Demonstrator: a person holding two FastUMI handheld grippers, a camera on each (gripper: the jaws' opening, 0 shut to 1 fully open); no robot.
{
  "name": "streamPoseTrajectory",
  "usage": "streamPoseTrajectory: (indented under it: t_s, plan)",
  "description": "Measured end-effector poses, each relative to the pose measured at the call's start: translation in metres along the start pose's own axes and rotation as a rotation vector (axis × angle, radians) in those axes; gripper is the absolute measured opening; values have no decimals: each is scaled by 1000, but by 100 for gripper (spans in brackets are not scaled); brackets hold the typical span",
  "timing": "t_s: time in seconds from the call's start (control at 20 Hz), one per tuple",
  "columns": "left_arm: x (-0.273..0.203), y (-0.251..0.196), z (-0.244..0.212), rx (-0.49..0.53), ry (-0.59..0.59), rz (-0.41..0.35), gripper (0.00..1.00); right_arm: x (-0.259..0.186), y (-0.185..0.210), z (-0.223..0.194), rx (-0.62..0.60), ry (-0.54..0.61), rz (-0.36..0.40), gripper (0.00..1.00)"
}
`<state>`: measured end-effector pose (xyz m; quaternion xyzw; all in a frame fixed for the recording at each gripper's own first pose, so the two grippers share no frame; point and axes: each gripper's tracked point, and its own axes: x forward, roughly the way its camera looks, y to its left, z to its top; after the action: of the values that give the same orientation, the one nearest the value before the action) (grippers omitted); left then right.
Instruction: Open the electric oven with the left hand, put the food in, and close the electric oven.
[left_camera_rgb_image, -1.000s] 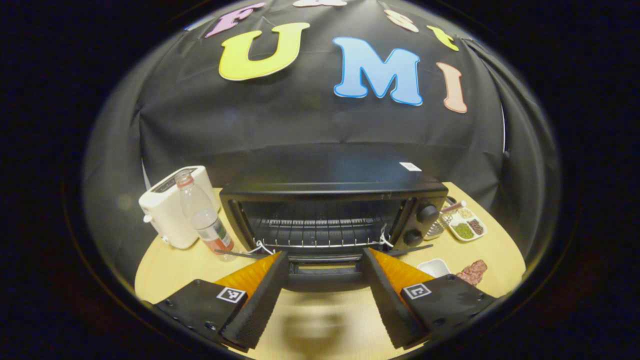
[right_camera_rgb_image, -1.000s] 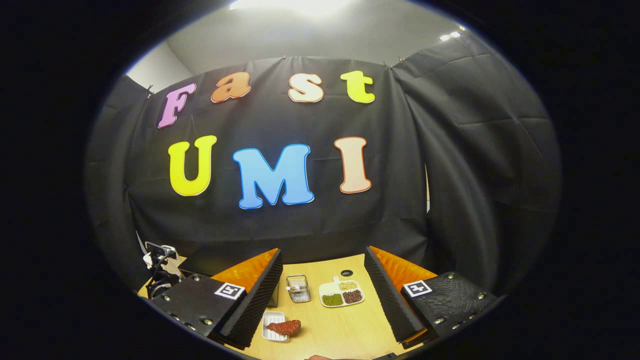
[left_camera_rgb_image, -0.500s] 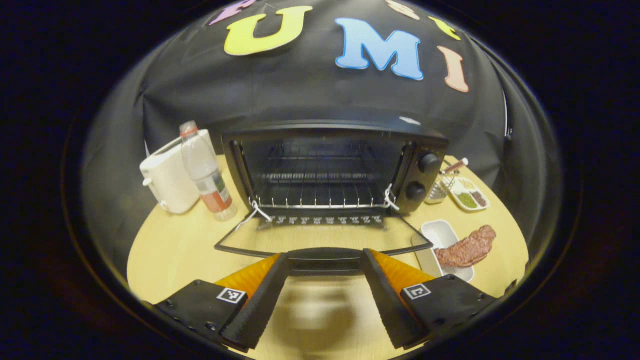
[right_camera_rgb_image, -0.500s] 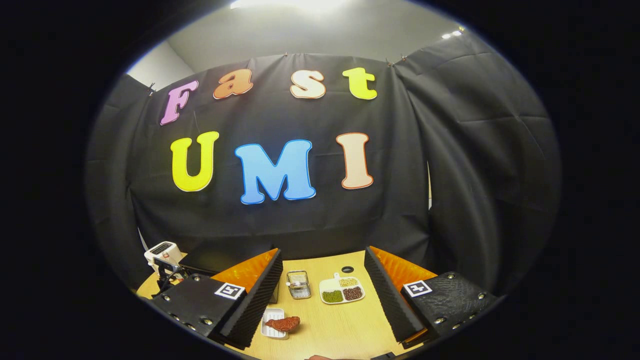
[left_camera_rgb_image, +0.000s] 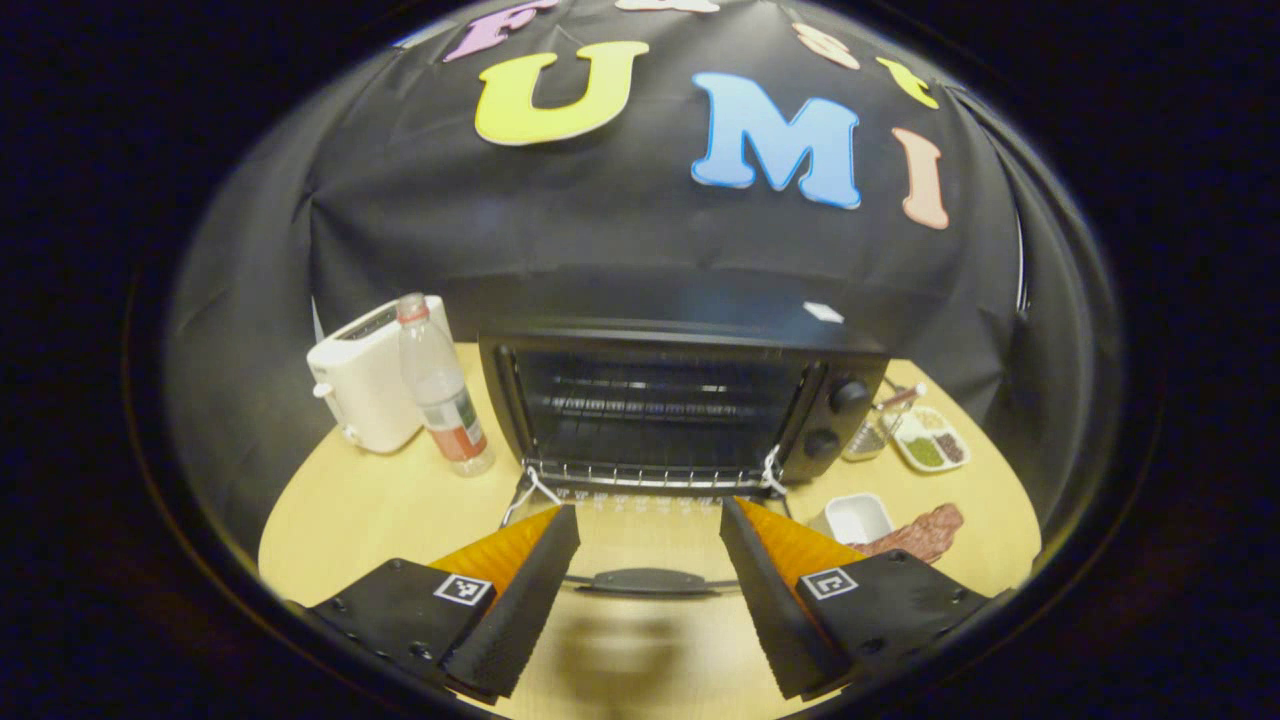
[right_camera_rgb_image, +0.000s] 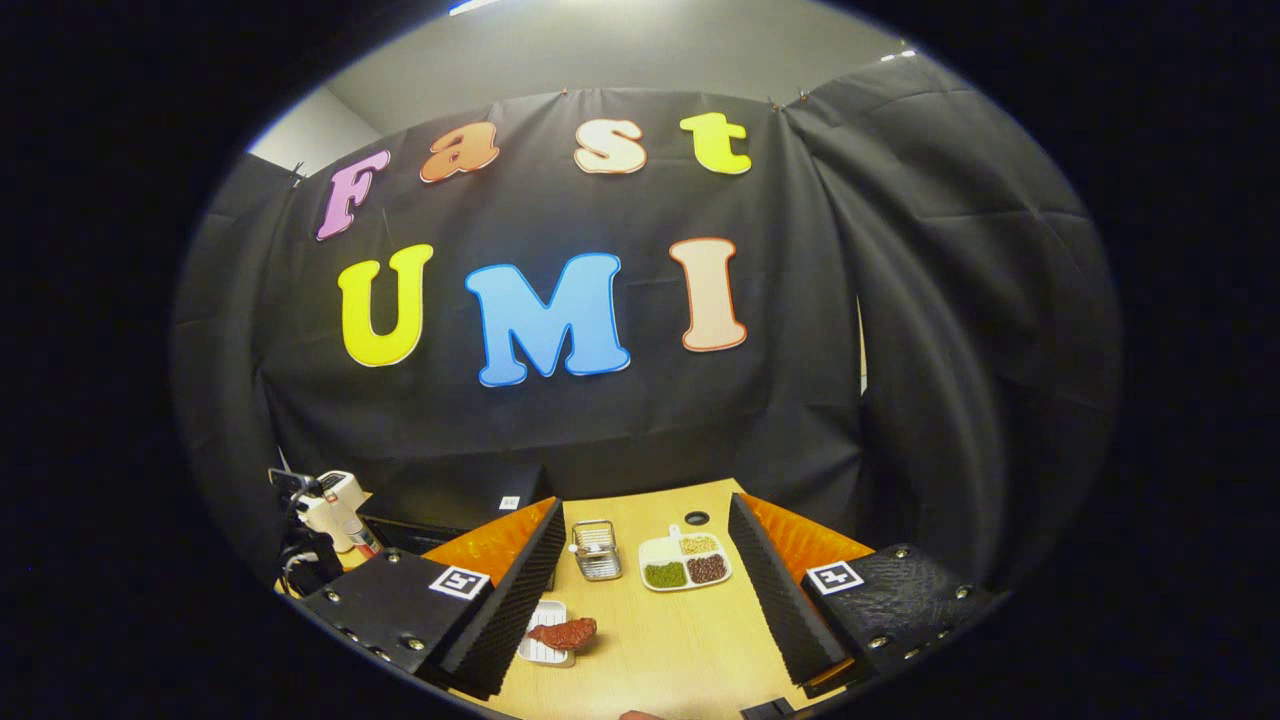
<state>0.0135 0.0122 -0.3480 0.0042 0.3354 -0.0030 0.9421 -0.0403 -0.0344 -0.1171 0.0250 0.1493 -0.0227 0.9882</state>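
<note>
Left gripper view: left hand-held gripper (left_camera_rgb_image: 648, 560) spread wide, pinching nothing. Electric oven (left_camera_rgb_image: 690, 400) straight ahead on bench (left_camera_rgb_image: 360, 510); black body, wire rack inside, two knobs at right. Glass door (left_camera_rgb_image: 645, 545) dropped flat, its handle lying between the fingertips, untouched. Reddish-brown meat (left_camera_rgb_image: 915, 532) off to the right beside white tray (left_camera_rgb_image: 858, 518).

Right gripper view: right hand-held gripper (right_camera_rgb_image: 645, 570) spread, empty. Meat (right_camera_rgb_image: 563, 633) on tray, low left, just beside the left finger.

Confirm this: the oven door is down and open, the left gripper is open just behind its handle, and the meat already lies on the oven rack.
Not quite. The meat is not on the oven rack; the left gripper view shows it outside the oven, on the white tray on the table. The oven door is down and the left gripper is open.
</note>
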Motion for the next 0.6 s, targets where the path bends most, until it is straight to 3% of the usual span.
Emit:
streamPoseTrajectory:
  t_s: [0.1, 0.15, 0.3, 0.45, 0.6]
  plan:
    - [-16, -5, 34, -8, -71, -8, 96, 11, 2, -21, -1, 57, 30, 99]
    - [-26, -8, 56, -11, -115, -10, 100, 16, 3, -34, -4, 97, 48, 99]
    - [-64, -9, 112, -16, -236, -3, 92, 31, 5, -68, -2, 188, 97, 99]
    - [-105, -10, 170, -31, -366, 8, 100, 49, 14, -105, 46, 273, 176, 100]
    - [-146, -6, 213, -40, -482, 41, 100, 73, 17, -148, 98, 370, 210, 99]
